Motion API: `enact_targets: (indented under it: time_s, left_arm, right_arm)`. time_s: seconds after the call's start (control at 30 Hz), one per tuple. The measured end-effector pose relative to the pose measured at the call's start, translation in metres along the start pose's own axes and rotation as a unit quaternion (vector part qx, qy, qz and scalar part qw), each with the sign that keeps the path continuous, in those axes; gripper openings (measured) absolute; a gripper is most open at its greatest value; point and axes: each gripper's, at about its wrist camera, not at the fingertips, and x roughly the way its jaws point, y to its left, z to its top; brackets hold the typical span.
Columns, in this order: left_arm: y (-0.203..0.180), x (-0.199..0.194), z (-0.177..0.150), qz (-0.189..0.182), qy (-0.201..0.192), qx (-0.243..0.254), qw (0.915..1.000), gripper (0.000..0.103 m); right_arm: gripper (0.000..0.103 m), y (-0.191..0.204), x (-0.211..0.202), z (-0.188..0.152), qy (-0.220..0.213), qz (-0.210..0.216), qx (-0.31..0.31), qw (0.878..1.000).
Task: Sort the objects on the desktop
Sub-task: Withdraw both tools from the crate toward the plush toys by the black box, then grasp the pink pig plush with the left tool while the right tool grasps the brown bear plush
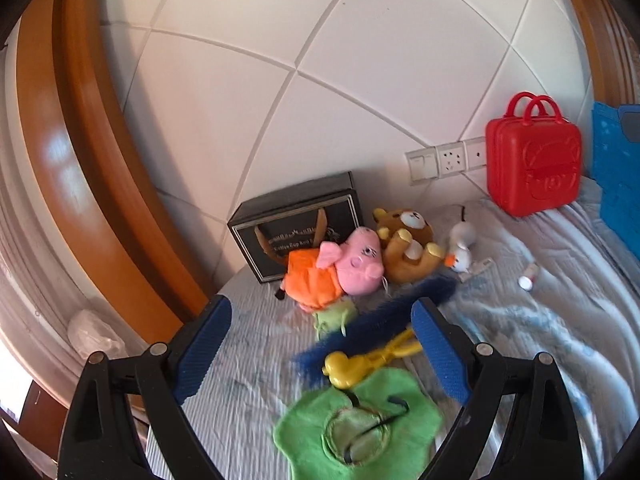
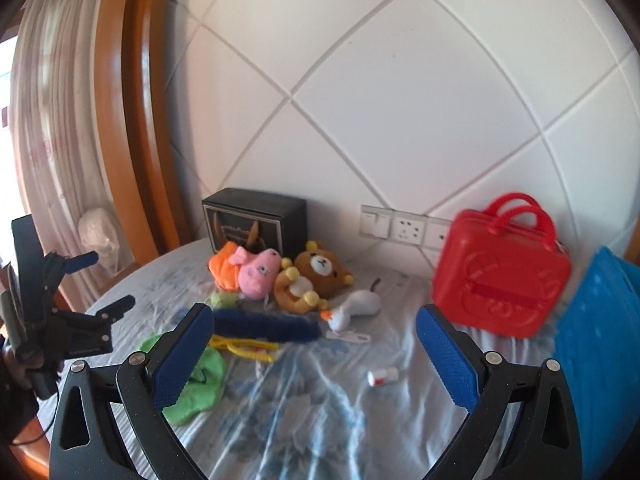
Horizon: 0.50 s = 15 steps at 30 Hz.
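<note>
My left gripper (image 1: 322, 348) is open above a yellow duck clip (image 1: 348, 368), a blue fuzzy strip (image 1: 384, 312) and a green plush piece (image 1: 356, 424), touching none of them. Behind them lie a pink pig plush in orange (image 1: 340, 272), a brown bear (image 1: 408, 248) and a white goose plush (image 1: 460, 252). My right gripper (image 2: 316, 356) is also open, hovering over the bedsheet (image 2: 304, 412) with nothing between its fingers. A small white-and-red bottle (image 2: 382, 376) lies just ahead of it. The left gripper (image 2: 100, 284) shows at the far left of the right wrist view.
A black box (image 1: 296, 220) stands against the white panelled wall. A red carry case (image 2: 500, 276) and a blue board (image 2: 596, 340) stand at the right. Wall sockets (image 2: 400, 222) sit behind. A wooden frame (image 1: 92, 168) and a curtain (image 2: 52, 120) bound the left.
</note>
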Motion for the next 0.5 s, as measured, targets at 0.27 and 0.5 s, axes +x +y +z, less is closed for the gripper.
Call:
enact_targets:
  time_s: [0.27, 0.5]
  left_arm:
    - [-0.007, 0.075, 0.008, -0.012, 0.01, -0.002, 0.9999, 0.092]
    - [-0.023, 0.128, -0.001, -0.016, 0.022, 0.021, 0.9994, 0.092]
  right_arm:
    - [0.097, 0.005, 0.124, 0.005, 0.041, 0.063, -0.033, 0.997]
    - [0.073, 0.01, 0.28, -0.02, 0.127, 0.121, 0.006, 0.984]
